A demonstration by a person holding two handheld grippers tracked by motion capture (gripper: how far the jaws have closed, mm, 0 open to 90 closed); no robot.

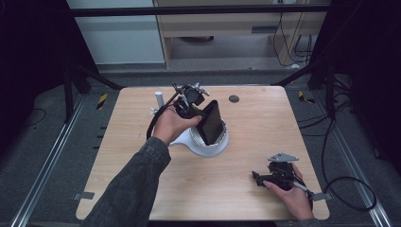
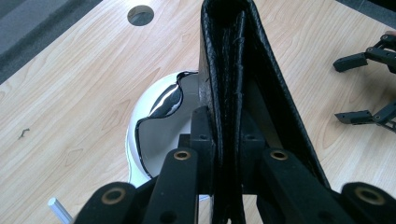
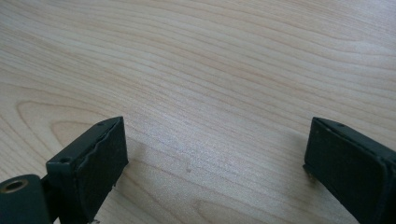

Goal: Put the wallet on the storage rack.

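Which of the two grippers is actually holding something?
The left gripper: its jaws pinch a black wallet over the white bowl. The right gripper is open.

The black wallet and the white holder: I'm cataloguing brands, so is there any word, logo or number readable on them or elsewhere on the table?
None: no readable text in any view.
The black wallet, clamped in the left gripper, shows plain grained leather.
The white holder is unmarked.
The wooden table under the open right gripper shows only grain.

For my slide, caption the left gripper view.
Left gripper clamps a black wallet upright over a white bowl.
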